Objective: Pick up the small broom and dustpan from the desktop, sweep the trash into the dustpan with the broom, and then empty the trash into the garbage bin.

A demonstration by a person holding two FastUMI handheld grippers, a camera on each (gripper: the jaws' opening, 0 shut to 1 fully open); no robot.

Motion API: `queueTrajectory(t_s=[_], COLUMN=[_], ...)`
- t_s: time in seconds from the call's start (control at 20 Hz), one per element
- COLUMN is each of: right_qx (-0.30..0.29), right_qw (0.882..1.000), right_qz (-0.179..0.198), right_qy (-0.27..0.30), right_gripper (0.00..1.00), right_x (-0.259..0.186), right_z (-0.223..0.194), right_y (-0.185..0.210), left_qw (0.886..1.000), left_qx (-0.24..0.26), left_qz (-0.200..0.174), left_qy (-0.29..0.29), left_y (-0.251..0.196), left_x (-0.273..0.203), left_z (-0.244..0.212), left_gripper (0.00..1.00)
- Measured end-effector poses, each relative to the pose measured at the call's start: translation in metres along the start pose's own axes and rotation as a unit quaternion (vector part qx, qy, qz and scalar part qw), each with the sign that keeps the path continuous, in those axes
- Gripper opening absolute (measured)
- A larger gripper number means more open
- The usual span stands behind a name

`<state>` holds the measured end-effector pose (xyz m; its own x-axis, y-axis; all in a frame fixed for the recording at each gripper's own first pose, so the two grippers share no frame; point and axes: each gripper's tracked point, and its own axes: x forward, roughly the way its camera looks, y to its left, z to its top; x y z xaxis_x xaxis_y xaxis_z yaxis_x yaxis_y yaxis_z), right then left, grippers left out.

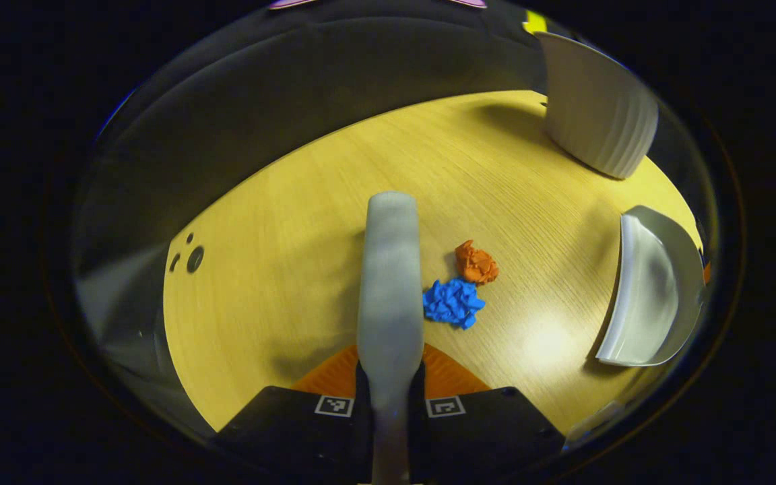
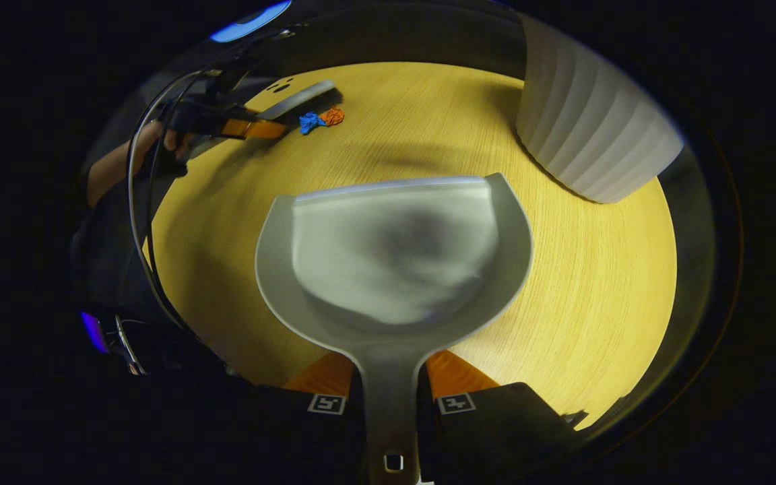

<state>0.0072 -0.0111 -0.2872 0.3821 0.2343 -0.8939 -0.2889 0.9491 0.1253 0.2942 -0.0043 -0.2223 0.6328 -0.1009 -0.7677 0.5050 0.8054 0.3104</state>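
The left hand-held gripper (image 1: pixel 389 387) is clamping the broom (image 1: pixel 389 269) beside the blue scrap (image 1: pixel 454 303) and orange scrap (image 1: pixel 476 263); the right hand-held gripper (image 2: pixel 388 391) is clamping the dustpan (image 2: pixel 395 256), well apart. Bring its lip flat onto the surface (image 1: pixel 280 283) close behind the scraps before sweeping.

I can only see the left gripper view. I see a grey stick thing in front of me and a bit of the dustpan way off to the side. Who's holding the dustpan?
Observer: The right gripper holds it, both fingers pressed on the dustpan handle.
Operator: Is any trash in it already?
Observer: No. In the right gripper view the pan's inside is bare; the blue paper wad and orange paper wad lie on the desktop beyond its front lip.
Operator: And my grey stick?
Observer: That's the broom. From the right gripper view, it lies just beside the blue wad, with a hand behind your left gripper.
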Motion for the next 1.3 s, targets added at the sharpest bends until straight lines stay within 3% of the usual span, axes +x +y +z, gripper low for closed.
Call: queueTrajectory(t_s=[0.35, 0.65, 0.8, 1.1, 1.3], right_qx=[-0.033, -0.046, -0.049, -0.048, -0.042], right_qw=[0.999, 0.999, 0.999, 0.999, 0.999], right_qz=[-0.003, -0.001, -0.002, 0.0, -0.003], right_qy=[0.006, 0.0, -0.004, -0.014, -0.023], right_gripper=[0.34, 0.34, 0.34, 0.34, 0.34], right_x=[0.001, 0.005, 0.007, 0.007, 0.008], right_z=[0.0, 0.0, -0.001, -0.007, -0.008], right_y=[-0.005, -0.005, -0.004, -0.001, -0.002], left_qw=[0.988, 0.978, 0.972, 0.957, 0.97], left_qx=[0.133, 0.129, 0.12, 0.097, 0.07], left_qz=[-0.077, -0.16, -0.199, -0.265, -0.231], left_qy=[0.004, 0.02, 0.034, 0.061, 0.032], left_y=[-0.041, -0.115, -0.155, -0.209, -0.208], left_x=[-0.006, -0.027, -0.044, -0.076, -0.082], left_z=[0.017, 0.003, -0.005, -0.016, -0.017], left_gripper=[0.25, 0.27, 0.23, 0.27, 0.24])
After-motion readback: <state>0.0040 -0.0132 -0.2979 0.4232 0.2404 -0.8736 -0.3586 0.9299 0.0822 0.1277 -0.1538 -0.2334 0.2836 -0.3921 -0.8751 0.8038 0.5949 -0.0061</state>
